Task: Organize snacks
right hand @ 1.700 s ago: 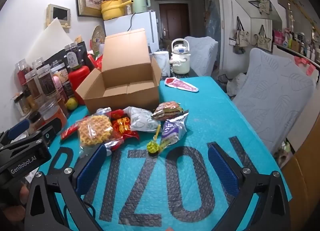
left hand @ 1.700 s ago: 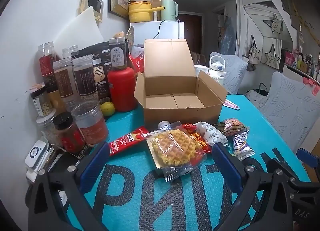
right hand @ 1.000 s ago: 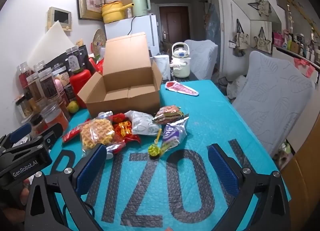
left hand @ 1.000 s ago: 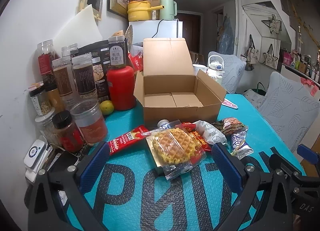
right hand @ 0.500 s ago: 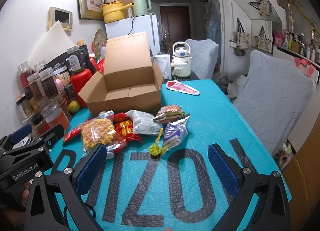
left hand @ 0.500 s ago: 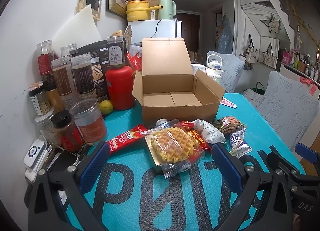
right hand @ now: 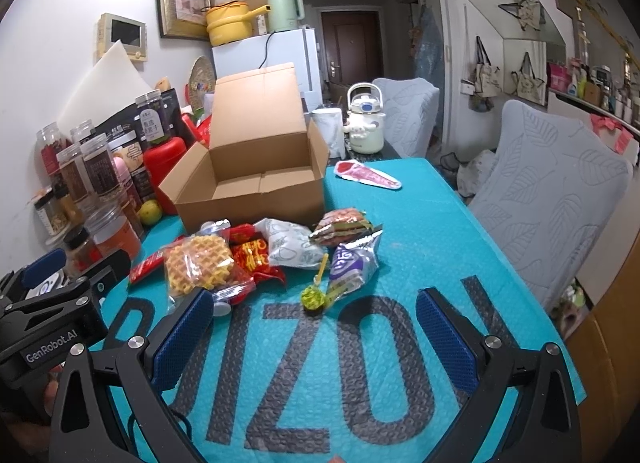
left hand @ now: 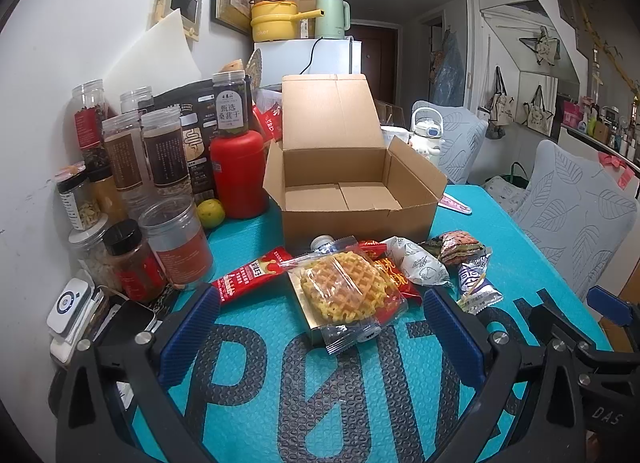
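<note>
An open cardboard box [left hand: 352, 199] [right hand: 256, 187] stands on the teal mat with its lid up and nothing inside. In front of it lies a pile of snacks: a wrapped waffle [left hand: 344, 291] [right hand: 198, 263], a red stick pack [left hand: 250, 275], a red crinkly bag [right hand: 252, 253], a white pouch [left hand: 420, 265] [right hand: 292, 245], a brown-green packet [left hand: 458, 247] [right hand: 344, 225], a purple packet [left hand: 476, 281] [right hand: 352, 263] and a green lollipop [right hand: 314, 295]. My left gripper [left hand: 320, 331] is open just short of the waffle. My right gripper [right hand: 314, 347] is open, near the lollipop.
Several jars [left hand: 160, 151] and a red canister [left hand: 240, 175] crowd the wall on the left, with a lime [left hand: 210, 213] beside them. A pink wrapper [right hand: 366, 175] lies behind the box. Grey-covered chairs [right hand: 556, 191] stand along the table's right side.
Both views have drifted slightly; the snack pile sits a little farther from both grippers than before. Nothing was taken hold of, and both grippers stayed open.
</note>
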A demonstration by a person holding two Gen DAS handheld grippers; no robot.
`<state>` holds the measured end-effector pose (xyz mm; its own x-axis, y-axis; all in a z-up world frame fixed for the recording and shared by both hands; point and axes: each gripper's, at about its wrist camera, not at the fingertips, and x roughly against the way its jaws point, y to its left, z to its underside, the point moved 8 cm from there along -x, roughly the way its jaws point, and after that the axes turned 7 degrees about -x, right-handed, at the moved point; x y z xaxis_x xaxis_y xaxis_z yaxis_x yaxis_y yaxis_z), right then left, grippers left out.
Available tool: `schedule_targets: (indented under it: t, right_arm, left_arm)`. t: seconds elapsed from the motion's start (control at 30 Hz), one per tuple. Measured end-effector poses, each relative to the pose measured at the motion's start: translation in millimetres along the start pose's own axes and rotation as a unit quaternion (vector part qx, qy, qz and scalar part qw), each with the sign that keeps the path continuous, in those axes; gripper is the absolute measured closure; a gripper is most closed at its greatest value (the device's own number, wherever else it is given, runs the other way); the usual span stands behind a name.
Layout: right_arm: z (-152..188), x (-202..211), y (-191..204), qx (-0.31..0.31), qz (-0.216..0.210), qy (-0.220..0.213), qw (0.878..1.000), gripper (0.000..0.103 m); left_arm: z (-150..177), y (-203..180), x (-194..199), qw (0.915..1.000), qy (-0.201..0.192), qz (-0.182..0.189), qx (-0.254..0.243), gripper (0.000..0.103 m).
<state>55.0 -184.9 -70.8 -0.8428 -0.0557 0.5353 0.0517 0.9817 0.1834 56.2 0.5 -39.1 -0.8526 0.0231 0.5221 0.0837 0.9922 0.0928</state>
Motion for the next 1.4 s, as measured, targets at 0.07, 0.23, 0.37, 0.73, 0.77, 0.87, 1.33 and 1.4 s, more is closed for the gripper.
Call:
schedule_targets:
  t: [0.07, 0.23, 0.37, 0.73, 0.77, 0.87, 1.33, 1.4]
  right_arm:
    - [0.7, 0.2, 0.4, 0.0, -0.001, 0.0, 1.0, 0.0]
    - [0.9, 0.1, 0.6, 0.0, 0.0, 0.0, 1.0, 0.0]
    - [1.5, -0.1, 1.1, 0.0, -0.001, 0.0, 1.0, 0.0]
    - [2.4, -0.5, 0.6, 0.0, -0.001, 0.001, 1.0, 0.0]
    - [2.3, -0.5, 0.5, 0.0, -0.001, 0.0, 1.0, 0.0]
    - [3.0, -1.0, 0.8, 0.0, -0.001, 0.001, 1.0, 0.0]
    - [-6.4, 0.3, 3.4, 0.003, -0.001, -0.003, 1.0, 0.0]
    - [-6.7, -0.3, 4.0, 0.003, -0.003, -0.002, 1.0, 0.0]
  left_arm:
    - [0.3, -0.4, 0.1, 1.0, 0.001, 0.0, 0.0, 0.0]
    - [0.6, -0.8, 0.3, 1.0, 0.0, 0.0, 0.0, 0.0]
    - [0.8, -0.9, 0.3, 1.0, 0.001, -0.001, -0.001, 0.0]
    - [1.7, -0.9, 0.8, 1.0, 0.003, 0.001, 0.0, 0.0]
    - [2.0, -1.1, 1.0, 1.0, 0.004, 0.001, 0.0, 0.0]
    - [1.8, -1.4, 1.2, 1.0, 0.004, 0.002, 0.0, 0.0]
    - [-5.9, -1.0, 6.2, 0.9999, 0.0, 0.011, -0.001, 0.0]
    - [-6.4, 0.1, 6.9, 0.9999, -0.002, 0.011, 0.001, 0.0]
